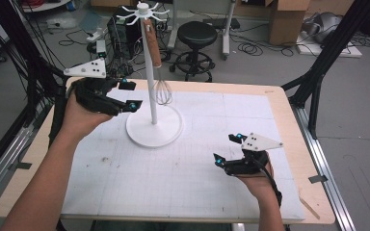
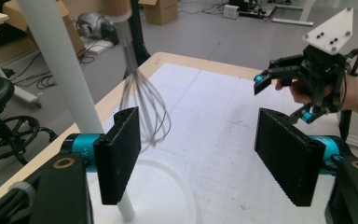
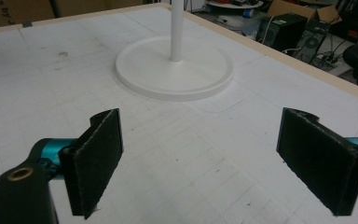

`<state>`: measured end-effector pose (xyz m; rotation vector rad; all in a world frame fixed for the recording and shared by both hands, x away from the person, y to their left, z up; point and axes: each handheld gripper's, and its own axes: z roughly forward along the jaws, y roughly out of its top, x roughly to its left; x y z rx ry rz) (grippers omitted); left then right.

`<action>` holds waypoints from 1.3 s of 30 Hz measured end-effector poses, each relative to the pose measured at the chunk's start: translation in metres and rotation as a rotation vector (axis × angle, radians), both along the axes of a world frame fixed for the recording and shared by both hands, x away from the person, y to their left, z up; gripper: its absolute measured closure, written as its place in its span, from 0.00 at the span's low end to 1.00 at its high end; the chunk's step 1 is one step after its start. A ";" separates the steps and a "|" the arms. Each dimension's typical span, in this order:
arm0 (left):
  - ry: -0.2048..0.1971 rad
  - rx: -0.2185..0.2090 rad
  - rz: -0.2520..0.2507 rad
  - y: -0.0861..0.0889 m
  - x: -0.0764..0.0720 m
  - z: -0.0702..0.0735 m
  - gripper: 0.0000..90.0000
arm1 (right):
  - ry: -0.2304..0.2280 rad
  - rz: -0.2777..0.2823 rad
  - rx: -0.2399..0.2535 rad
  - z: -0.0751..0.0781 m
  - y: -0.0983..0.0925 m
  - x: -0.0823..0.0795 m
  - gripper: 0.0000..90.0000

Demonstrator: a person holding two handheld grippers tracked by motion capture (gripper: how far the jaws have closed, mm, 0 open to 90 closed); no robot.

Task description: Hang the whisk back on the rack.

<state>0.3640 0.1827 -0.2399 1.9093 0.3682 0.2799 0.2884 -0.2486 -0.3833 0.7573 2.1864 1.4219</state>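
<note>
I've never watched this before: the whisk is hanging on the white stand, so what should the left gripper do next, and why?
Probably ease the left gripper back from the whisk: it hangs from the white stand, and the jaws stand open beside its wires, gripping nothing.

My work surface is a wooden-edged table (image 1: 289, 125) with rounded corners. A large white gridded mat (image 1: 173, 178) covers most of its top, leaving a bare strip of wood along the left, right and far edges. The mat carries faint dark smudges on its left part. Directly on the mat, toward the far side and a little left of the middle, rests the round white base (image 1: 154, 129) of a stand; a thin white pole rises upright from its centre. A small pale sliver lies on the bare wood at the near right corner.
</note>
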 end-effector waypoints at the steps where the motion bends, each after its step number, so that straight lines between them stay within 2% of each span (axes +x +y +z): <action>1: -0.002 0.000 -0.004 0.000 -0.001 -0.002 0.33 | 0.005 0.000 0.001 0.000 0.000 0.000 0.15; 17: 0.035 -0.021 -0.013 0.005 -0.010 -0.050 0.22 | 0.010 0.002 -0.001 -0.001 0.001 0.000 0.15; 22: 0.048 -0.004 -0.029 0.001 -0.015 -0.065 0.19 | 0.010 0.004 -0.002 -0.002 0.001 0.001 0.15; 28: 0.044 0.008 -0.059 -0.003 -0.023 -0.078 0.15 | 0.013 0.003 -0.001 -0.002 0.001 0.000 0.15; 30: 0.047 0.003 -0.072 -0.002 -0.027 -0.085 0.14 | 0.012 0.003 0.002 -0.002 0.001 0.000 0.15; 39: 0.067 -0.024 -0.065 0.010 -0.032 -0.111 0.10 | 0.012 0.004 -0.002 -0.003 0.001 0.001 0.15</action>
